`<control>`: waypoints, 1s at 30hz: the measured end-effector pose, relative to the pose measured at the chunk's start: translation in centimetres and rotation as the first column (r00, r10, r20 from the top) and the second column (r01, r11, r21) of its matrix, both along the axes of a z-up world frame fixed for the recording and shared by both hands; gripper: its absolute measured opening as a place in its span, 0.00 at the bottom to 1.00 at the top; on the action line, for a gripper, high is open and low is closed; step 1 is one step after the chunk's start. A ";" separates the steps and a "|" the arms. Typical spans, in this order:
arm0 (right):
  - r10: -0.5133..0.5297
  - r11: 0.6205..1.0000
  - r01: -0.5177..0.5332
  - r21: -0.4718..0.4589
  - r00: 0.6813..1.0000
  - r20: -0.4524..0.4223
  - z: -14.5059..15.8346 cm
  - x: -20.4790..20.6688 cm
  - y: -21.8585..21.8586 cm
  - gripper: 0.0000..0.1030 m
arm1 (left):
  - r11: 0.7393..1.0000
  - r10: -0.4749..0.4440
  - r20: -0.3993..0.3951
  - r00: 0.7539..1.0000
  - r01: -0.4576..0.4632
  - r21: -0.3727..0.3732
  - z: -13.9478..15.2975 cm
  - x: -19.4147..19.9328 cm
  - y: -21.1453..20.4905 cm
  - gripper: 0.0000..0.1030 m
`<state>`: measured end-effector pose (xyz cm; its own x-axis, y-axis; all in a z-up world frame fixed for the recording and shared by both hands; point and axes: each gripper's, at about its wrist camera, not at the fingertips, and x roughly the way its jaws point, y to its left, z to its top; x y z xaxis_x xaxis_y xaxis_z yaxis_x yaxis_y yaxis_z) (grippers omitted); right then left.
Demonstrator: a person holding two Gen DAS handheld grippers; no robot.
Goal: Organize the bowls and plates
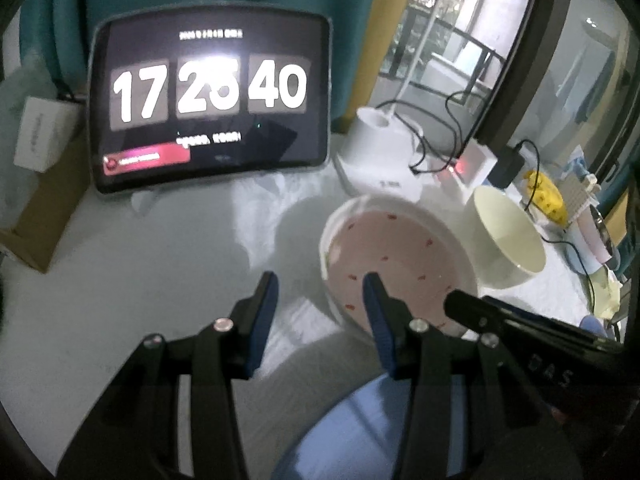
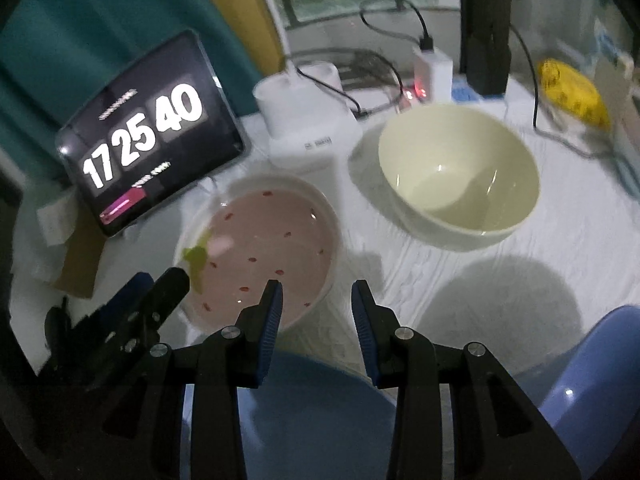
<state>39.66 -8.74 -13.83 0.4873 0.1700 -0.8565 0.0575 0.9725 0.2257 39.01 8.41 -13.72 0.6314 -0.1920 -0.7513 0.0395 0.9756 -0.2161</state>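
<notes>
The left gripper [image 1: 320, 294] and right gripper [image 2: 317, 298] both hang half open over the white-clothed table [image 1: 168, 264], gripping nothing; the pale cream round bowl [image 2: 460, 176] stands empty beside the shallow pink dish with red specks and a white rim [image 2: 264, 248], which holds a green scrap; blue plastic plates [image 2: 320, 408] lie nearest; the black tablet [image 1: 210, 100] reads 17 25 40.

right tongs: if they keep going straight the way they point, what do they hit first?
Probably the white tablecloth, just right of the pink dish, whose rim the left finger may clip. Cream bowl lies further off. Depth unclear.
</notes>
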 end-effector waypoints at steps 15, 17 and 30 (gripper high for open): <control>0.006 1.000 -0.006 0.019 1.000 -0.003 -1.9 1.2 0.6 0.20 | 0.999 -0.048 -0.056 0.997 0.049 0.015 -0.9 0.9 -0.8 0.37; 0.016 1.000 -0.017 0.024 1.000 0.011 -1.7 1.2 0.7 0.20 | 0.997 -0.077 -0.051 0.996 0.077 0.008 -0.8 0.9 -1.1 0.30; 0.043 0.999 -0.044 0.007 0.996 0.083 -0.1 -0.3 1.1 0.16 | 0.996 -0.064 0.030 0.997 0.063 0.057 0.3 -0.6 -1.3 0.25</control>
<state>39.39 -7.61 -13.90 0.5484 0.1999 -0.8119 -0.0040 0.9716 0.2365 38.44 7.12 -13.44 0.6426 -0.1903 -0.7421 0.1076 0.9815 -0.1585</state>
